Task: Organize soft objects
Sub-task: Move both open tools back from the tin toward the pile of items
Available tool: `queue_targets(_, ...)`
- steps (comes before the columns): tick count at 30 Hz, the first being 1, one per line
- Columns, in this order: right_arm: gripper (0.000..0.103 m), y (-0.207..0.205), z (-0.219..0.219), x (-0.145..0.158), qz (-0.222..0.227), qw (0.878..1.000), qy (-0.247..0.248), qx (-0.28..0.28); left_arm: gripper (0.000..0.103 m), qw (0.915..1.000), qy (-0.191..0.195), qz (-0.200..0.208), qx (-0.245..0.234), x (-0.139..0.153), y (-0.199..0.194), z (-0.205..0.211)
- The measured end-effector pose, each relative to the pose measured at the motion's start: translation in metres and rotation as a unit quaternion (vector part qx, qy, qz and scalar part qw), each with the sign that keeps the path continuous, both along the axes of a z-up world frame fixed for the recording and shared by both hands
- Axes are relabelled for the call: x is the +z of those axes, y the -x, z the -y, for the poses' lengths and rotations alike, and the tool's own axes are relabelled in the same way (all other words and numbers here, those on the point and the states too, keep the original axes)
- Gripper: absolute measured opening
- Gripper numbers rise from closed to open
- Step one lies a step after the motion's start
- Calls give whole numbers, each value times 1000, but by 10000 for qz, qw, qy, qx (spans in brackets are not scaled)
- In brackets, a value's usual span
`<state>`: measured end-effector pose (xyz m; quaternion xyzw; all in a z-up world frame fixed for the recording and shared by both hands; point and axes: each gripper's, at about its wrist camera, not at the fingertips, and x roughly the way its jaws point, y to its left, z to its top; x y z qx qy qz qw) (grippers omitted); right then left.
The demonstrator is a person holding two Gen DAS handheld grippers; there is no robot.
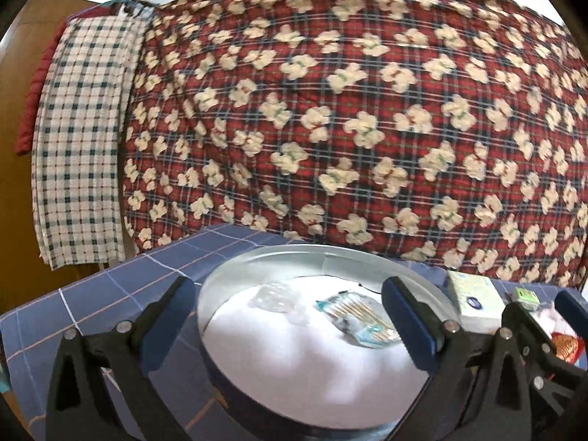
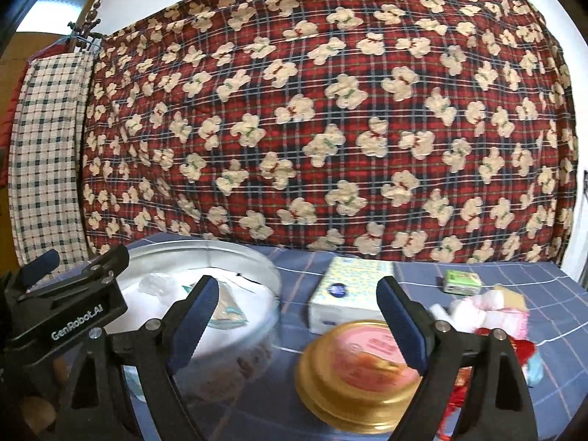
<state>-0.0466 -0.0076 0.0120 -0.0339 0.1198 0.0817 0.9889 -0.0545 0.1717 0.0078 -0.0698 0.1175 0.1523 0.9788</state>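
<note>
Hovering spread wide, the left gripper (image 1: 286, 316) frames a metal tin (image 1: 235, 275) while the right gripper (image 2: 305, 316), equally spread, straddles a gold lid (image 2: 352, 378) at its six o'clock

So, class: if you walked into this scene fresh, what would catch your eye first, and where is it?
The red plaid quilt with cream bears fills the whole background behind the blue checked tablecloth. On the cloth, a round metal tin holding small clear packets sits between the open left gripper fingers. A gold-rimmed pink tin lies right of it, under the open right gripper.
</note>
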Motion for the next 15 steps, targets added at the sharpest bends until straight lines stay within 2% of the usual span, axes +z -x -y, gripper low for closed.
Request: queue_targets(15, 90, 9, 85, 0, -168, 9967, -193, -770, 103, 9937, -399, -105, -1045, 2, 4, 84)
